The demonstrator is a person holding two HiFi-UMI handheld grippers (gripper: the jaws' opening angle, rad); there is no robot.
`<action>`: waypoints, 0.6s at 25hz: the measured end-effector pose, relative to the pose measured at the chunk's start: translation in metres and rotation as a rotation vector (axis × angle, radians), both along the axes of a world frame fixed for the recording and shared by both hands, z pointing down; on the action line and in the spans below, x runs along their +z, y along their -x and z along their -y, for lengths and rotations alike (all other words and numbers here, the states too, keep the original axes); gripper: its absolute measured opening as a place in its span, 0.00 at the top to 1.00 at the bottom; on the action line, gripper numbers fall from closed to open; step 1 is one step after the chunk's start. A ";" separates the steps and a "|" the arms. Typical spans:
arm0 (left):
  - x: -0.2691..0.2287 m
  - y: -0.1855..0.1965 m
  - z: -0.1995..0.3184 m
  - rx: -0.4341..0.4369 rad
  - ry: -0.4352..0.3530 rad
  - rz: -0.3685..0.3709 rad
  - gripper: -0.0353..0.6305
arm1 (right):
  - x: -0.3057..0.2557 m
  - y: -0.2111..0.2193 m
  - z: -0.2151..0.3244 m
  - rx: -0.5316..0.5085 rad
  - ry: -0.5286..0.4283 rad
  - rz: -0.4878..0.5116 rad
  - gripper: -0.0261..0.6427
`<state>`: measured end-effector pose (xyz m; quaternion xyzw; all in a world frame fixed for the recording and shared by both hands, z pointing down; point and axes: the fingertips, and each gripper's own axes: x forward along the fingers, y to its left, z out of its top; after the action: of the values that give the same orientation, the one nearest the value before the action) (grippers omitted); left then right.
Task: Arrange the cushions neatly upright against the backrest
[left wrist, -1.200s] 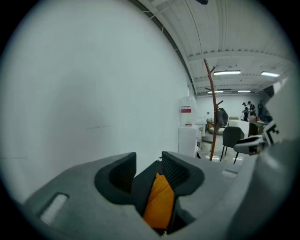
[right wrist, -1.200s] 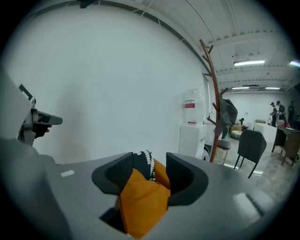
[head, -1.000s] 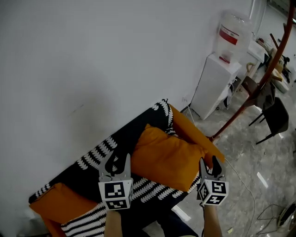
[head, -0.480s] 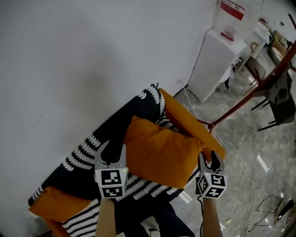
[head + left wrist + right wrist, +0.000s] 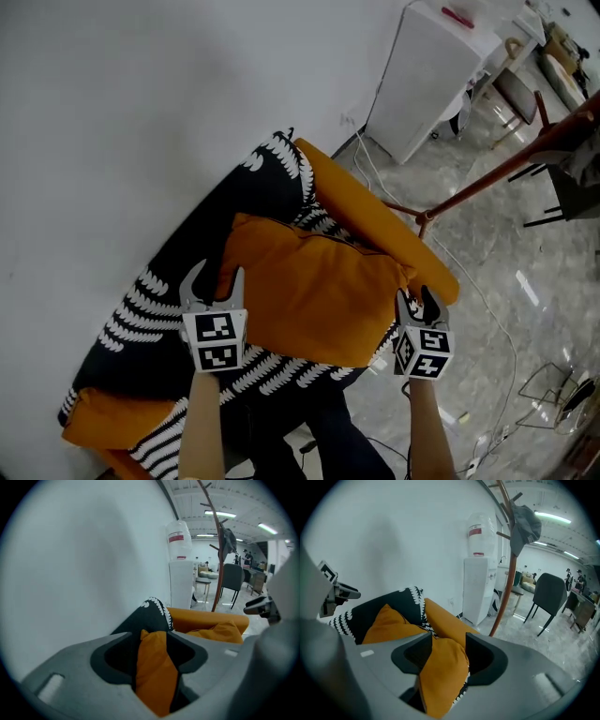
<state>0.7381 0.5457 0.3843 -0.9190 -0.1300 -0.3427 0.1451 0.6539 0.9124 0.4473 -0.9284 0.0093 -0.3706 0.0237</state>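
Observation:
A large orange cushion (image 5: 309, 291) leans against the sofa's black, white-patterned backrest (image 5: 178, 262), between my two grippers. My left gripper (image 5: 216, 279) is at the cushion's left corner. Its jaws are opening: the corner (image 5: 154, 672) still sits between them, with dark gaps on both sides. My right gripper (image 5: 415, 302) is at the cushion's right corner (image 5: 440, 677). Its jaws are also starting to open, but the fabric still fills the gap and touches both pads. A second orange cushion (image 5: 103, 422) lies at the sofa's near-left end.
The sofa's orange armrest (image 5: 375, 225) runs behind the cushion on the right. On the floor beyond stand a white cabinet (image 5: 431, 75), a red-brown coat stand pole (image 5: 497, 173) and a dark chair (image 5: 572, 197). A cable (image 5: 487, 309) trails across the floor. A white wall backs the sofa.
Both grippers and the orange cushion have shifted up toward the backrest. The left jaws now stand wider around the cushion's corner.

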 end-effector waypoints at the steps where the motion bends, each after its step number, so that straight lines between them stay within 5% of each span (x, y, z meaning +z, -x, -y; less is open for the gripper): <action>1: 0.009 -0.004 -0.001 0.003 -0.005 0.007 0.59 | 0.008 -0.001 -0.001 0.001 0.000 0.010 0.62; 8: 0.075 -0.025 -0.001 -0.016 -0.031 0.080 0.57 | 0.059 -0.007 -0.002 -0.003 0.009 0.078 0.61; 15: 0.128 -0.043 -0.006 0.055 -0.075 0.156 0.55 | 0.097 -0.010 -0.006 -0.011 0.018 0.137 0.57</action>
<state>0.7810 0.5521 0.5126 -0.8795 -0.1532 -0.4138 0.1784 0.6635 0.9189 0.5440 -0.9011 0.0092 -0.4333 0.0139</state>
